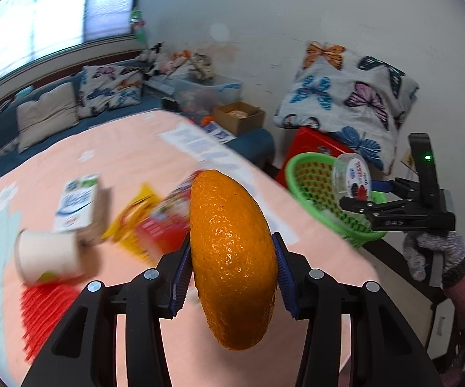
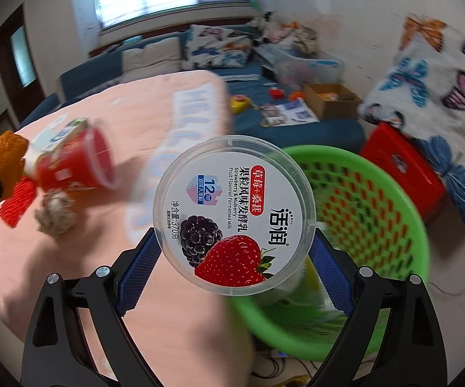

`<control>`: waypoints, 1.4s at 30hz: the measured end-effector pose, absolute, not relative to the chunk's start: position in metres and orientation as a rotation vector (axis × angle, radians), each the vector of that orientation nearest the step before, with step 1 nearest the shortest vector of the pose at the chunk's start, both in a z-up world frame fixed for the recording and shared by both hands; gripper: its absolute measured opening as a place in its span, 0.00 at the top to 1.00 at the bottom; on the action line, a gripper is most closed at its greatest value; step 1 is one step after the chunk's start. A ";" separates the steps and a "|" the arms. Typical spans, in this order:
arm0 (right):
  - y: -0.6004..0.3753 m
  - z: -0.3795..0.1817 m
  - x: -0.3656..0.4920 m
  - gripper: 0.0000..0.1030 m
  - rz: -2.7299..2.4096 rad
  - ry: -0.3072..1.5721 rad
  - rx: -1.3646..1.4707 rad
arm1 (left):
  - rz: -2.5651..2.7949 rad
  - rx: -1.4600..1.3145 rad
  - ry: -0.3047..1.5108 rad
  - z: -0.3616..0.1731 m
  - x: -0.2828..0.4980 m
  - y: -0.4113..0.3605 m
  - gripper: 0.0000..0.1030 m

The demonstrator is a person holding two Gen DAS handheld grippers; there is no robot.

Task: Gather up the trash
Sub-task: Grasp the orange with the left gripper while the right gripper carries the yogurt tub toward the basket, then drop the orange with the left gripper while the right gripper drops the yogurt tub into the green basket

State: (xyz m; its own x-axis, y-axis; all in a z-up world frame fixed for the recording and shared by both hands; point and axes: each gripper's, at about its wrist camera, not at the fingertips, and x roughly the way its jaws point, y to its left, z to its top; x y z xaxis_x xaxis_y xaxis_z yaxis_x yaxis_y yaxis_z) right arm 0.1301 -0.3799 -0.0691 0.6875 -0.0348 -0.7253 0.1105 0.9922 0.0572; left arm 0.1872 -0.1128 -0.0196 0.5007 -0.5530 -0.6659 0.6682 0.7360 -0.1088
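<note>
Left hand-held gripper (image 1: 232, 267) clamps orange peel (image 1: 232, 258), long axis upright; right hand-held gripper (image 2: 234, 254) clamps yogurt cup (image 2: 234, 213), lid facing cam.

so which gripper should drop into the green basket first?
Right. The right gripper holds the yogurt tub at the green basket rim; the left gripper, holding the orange peel, is over the table.

A glossy orange peel (image 1: 232, 258) stands on edge clamped above the pink table, a clear-lidded strawberry and mulberry yogurt tub (image 2: 234, 214) is held at the green mesh basket (image 2: 377, 225), with a blurred, perhaps toppled, red cup (image 2: 77, 164) lying behind.
</note>
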 end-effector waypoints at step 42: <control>-0.501 -0.079 0.073 0.09 -0.284 0.784 0.254 | -0.979 0.304 0.834 -0.051 0.200 -0.363 0.42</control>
